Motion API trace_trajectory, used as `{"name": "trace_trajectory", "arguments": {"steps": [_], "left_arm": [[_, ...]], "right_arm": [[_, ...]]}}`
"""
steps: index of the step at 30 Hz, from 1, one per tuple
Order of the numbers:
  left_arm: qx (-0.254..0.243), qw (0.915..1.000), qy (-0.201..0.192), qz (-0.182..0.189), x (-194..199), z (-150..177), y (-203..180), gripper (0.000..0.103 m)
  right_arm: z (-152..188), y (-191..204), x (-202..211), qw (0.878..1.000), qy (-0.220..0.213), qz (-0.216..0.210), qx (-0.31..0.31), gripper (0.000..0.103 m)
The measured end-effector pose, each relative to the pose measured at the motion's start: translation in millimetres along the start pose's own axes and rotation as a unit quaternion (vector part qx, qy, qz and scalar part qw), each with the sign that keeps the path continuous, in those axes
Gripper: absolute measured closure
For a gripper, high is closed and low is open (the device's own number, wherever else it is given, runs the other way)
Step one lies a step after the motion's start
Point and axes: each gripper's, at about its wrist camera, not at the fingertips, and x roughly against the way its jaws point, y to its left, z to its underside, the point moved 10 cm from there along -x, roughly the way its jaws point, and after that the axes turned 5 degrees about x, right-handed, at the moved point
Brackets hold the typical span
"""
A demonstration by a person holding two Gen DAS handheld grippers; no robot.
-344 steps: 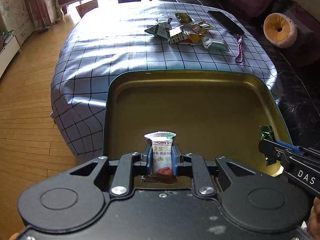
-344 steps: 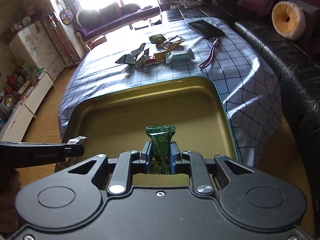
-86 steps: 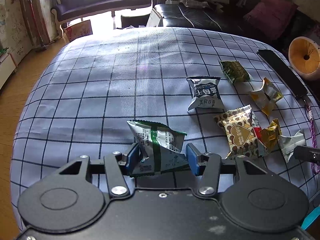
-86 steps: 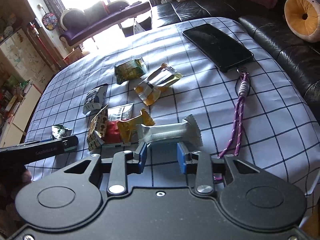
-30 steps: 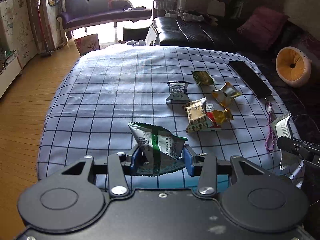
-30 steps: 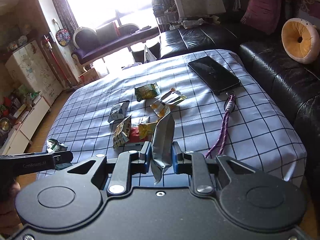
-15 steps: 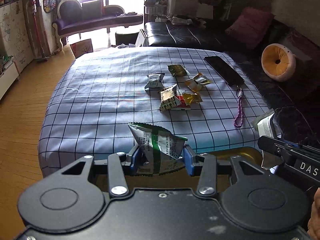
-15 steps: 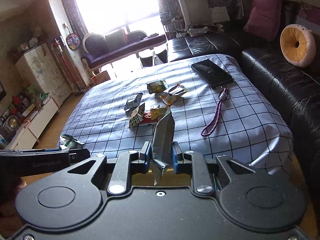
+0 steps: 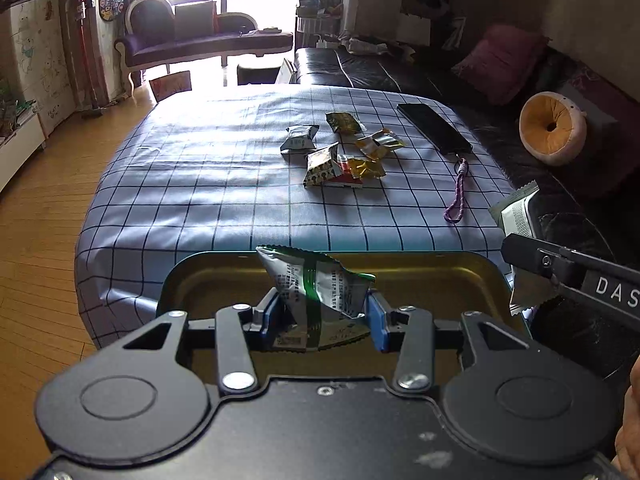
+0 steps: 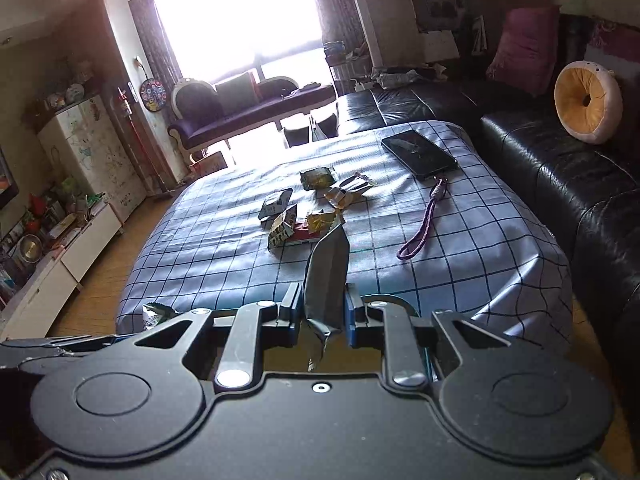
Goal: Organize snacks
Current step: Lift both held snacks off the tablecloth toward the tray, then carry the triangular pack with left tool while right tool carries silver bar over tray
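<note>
My left gripper (image 9: 320, 312) is shut on a white-and-green snack packet (image 9: 316, 284) and holds it above the gold tray (image 9: 440, 276) with a teal rim, near its far edge. My right gripper (image 10: 322, 316) is shut on a silver snack packet (image 10: 326, 276), held upright. That packet also shows at the right of the left wrist view (image 9: 516, 212). Several snack packets (image 9: 340, 156) lie in a cluster on the blue checked tablecloth (image 9: 200, 184); they also show in the right wrist view (image 10: 304, 208).
A black phone (image 9: 434, 128) with a purple lanyard (image 9: 458, 196) lies at the table's right side. A black leather sofa (image 10: 580, 168) with a round orange cushion (image 10: 588, 102) runs along the right. Wooden floor (image 9: 36, 240) lies to the left.
Both grippers have drawn back from the table with their packets. The gold tray has come into view beneath the left gripper, and the snack cluster looks farther away.
</note>
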Motion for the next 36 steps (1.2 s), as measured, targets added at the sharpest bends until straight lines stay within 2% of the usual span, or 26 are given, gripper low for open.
{"name": "trace_trajectory", "arguments": {"steps": [10,18,27,36], "left_arm": [[0.010,0.9999,-0.007,-0.004,18,24,2,0.058],[0.023,0.9996,-0.006,-0.015,30,41,0,0.058],[0.024,0.9993,-0.010,-0.029,27,48,-6,0.058],[0.016,0.9991,-0.019,-0.035,11,49,-11,0.058]], "right_arm": [[14,-1,6,1.000,0.013,-0.008,-0.024,0.073],[29,5,14,0.999,0.028,-0.005,-0.017,0.073],[30,8,20,1.000,0.029,-0.005,0.002,0.073],[38,-5,5,0.999,0.052,0.000,-0.014,0.073]]}}
